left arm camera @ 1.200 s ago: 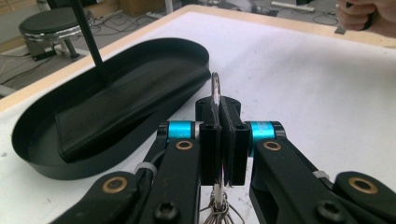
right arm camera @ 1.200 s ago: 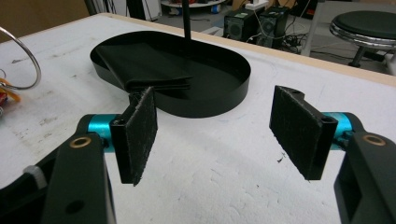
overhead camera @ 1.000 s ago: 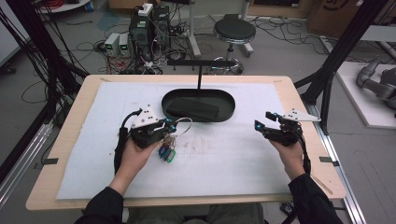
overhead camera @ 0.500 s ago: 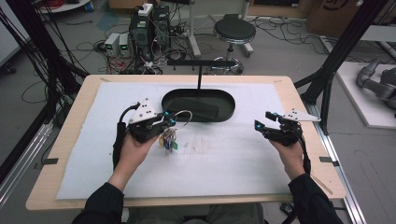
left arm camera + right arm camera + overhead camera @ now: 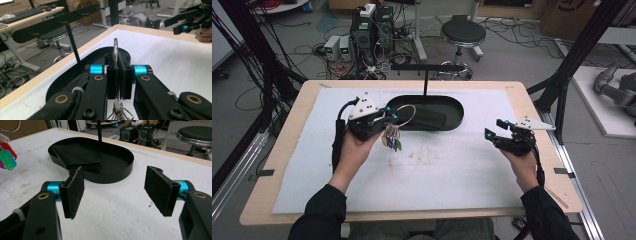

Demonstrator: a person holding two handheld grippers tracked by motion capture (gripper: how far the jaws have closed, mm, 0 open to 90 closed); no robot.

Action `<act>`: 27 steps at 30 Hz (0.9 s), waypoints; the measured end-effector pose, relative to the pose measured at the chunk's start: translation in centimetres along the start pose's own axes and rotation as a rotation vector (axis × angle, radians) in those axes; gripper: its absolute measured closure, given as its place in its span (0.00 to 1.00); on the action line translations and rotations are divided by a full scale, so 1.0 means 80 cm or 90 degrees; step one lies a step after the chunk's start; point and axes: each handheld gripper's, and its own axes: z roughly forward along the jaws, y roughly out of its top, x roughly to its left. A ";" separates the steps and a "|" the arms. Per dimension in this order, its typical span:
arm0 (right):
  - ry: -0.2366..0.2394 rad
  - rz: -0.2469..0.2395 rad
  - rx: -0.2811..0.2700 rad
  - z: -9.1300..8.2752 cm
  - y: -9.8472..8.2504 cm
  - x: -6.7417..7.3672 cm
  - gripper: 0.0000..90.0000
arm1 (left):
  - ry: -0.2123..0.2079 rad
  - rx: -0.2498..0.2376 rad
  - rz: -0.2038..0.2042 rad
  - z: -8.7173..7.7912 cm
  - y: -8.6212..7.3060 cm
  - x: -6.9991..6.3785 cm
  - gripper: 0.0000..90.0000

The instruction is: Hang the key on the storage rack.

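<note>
My left gripper (image 5: 393, 120) is shut on a large metal key ring (image 5: 407, 114), held in the air just left of the black oval tray (image 5: 457, 111). A bunch of coloured key tags (image 5: 392, 142) dangles below the jaws. In the left gripper view the ring (image 5: 115, 47) stands up between the closed pads, with smaller rings (image 5: 117, 113) hanging underneath. My right gripper (image 5: 496, 129) hovers open over the white mat at the right, with nothing between its pads (image 5: 74, 191). The tags (image 5: 7, 157) show at the left edge of the right gripper view.
The black tray (image 5: 126, 171) holds a folded black item (image 5: 80, 157) and carries a thin post (image 5: 425, 82) with a horizontal bar (image 5: 428, 66) at its top. A white mat (image 5: 437, 175) covers the wooden table (image 5: 534, 110). A stool (image 5: 462, 34) and electronics (image 5: 367, 30) stand beyond the far edge.
My left gripper has lifted the key ring off the mat and carried it up and toward the tray. The right gripper has stayed where it was, open.
</note>
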 end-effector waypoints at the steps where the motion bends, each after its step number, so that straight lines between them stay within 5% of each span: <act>1: 0.001 0.001 0.000 0.000 0.000 0.000 0.36 | 0.003 -0.001 -0.001 0.000 0.001 0.002 0.96; 27: 0.001 0.008 -0.005 0.001 0.000 -0.003 0.36 | 0.067 -0.031 -0.008 0.022 0.029 0.042 0.96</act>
